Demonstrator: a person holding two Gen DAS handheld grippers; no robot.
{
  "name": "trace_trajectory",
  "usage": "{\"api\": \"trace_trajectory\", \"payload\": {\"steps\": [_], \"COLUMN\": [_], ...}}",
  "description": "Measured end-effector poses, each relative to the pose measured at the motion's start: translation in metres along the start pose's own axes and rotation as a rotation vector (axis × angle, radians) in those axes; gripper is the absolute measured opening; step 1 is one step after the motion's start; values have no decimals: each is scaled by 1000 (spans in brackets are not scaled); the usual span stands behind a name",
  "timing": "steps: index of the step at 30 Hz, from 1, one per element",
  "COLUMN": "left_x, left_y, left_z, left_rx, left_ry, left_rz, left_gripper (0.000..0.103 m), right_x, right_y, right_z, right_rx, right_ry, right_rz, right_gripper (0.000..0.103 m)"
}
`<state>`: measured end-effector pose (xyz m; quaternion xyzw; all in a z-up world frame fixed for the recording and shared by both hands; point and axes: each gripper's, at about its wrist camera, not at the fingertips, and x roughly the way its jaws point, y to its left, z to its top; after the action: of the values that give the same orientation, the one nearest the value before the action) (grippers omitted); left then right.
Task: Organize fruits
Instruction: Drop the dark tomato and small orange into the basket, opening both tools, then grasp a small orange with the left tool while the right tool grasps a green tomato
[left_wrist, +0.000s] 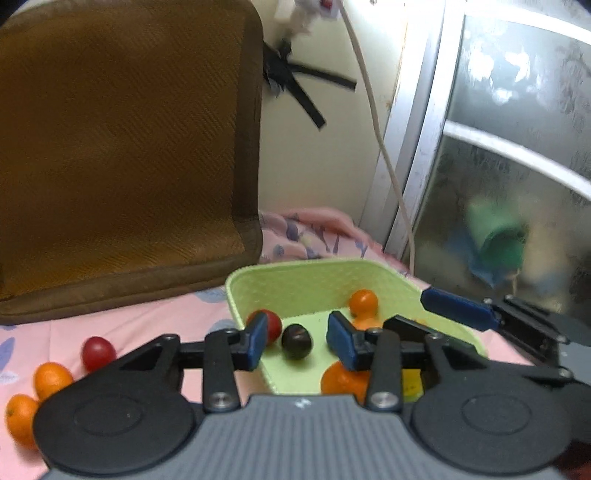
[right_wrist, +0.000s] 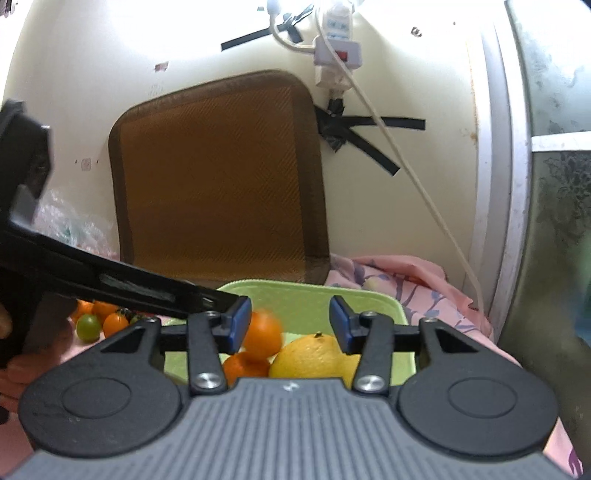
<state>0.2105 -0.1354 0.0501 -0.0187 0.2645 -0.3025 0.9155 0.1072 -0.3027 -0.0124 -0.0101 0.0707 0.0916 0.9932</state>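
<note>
A: What takes up most of the scene?
B: A brown cushion (left_wrist: 118, 155) leaning against the cream wall at the far left, standing on a pink floral bedsheet (left_wrist: 207, 306). To the right is a frosted glass door (left_wrist: 517, 147), with a white cable (left_wrist: 373, 110) hanging down the wall beside it.

A: And the task's things?
B: A light green tray (left_wrist: 295, 280) sits on the sheet near the middle, right of the cushion. In it the right wrist view shows a large yellow citrus (right_wrist: 314, 356) at the near side, with a blurred orange (right_wrist: 263, 334) just left of it and another orange (right_wrist: 245, 365) nearer still.

A: Anything smaller inside?
B: In the left wrist view, a small orange fruit (left_wrist: 364, 302) at the far side, a red tomato (left_wrist: 271, 325) by the left wall, and a dark round fruit (left_wrist: 296, 341), perhaps a tomato; the blur makes it hard to say.

A: And outside the tray?
B: On the sheet to the left lie a red tomato (left_wrist: 98, 352) and two small oranges (left_wrist: 51, 380), close together.

A: The grippers?
B: The left gripper (left_wrist: 297, 341) hovers over the tray's near left part, fingers (left_wrist: 256, 341) spread, the dark fruit between them and untouched. The right gripper (right_wrist: 290, 326) is over the tray too, fingers (right_wrist: 341, 325) spread, gripping nothing.
</note>
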Motion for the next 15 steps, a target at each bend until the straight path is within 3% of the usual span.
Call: {"api": "trace_trajectory", "payload": {"steps": [3, 8, 12, 15], "left_x": [-37, -105, -140, -150], "left_y": [17, 73, 121, 139], "left_z": [-3, -20, -41, -50], "left_rx": [-39, -130, -199, -218], "left_ry": [-67, -135, -107, -84], "left_rz": [-1, 145, 303, 329], "left_gripper": [37, 38, 38, 44], "right_x": [-5, -11, -17, -21], "right_y": [-3, -9, -3, 11], "right_z": [0, -1, 3, 10], "right_rx": [12, 43, 64, 82], "right_ry": [-26, -65, -91, -66], "right_rz": [-21, -32, 5, 108], "right_gripper": [49, 49, 49, 49]}}
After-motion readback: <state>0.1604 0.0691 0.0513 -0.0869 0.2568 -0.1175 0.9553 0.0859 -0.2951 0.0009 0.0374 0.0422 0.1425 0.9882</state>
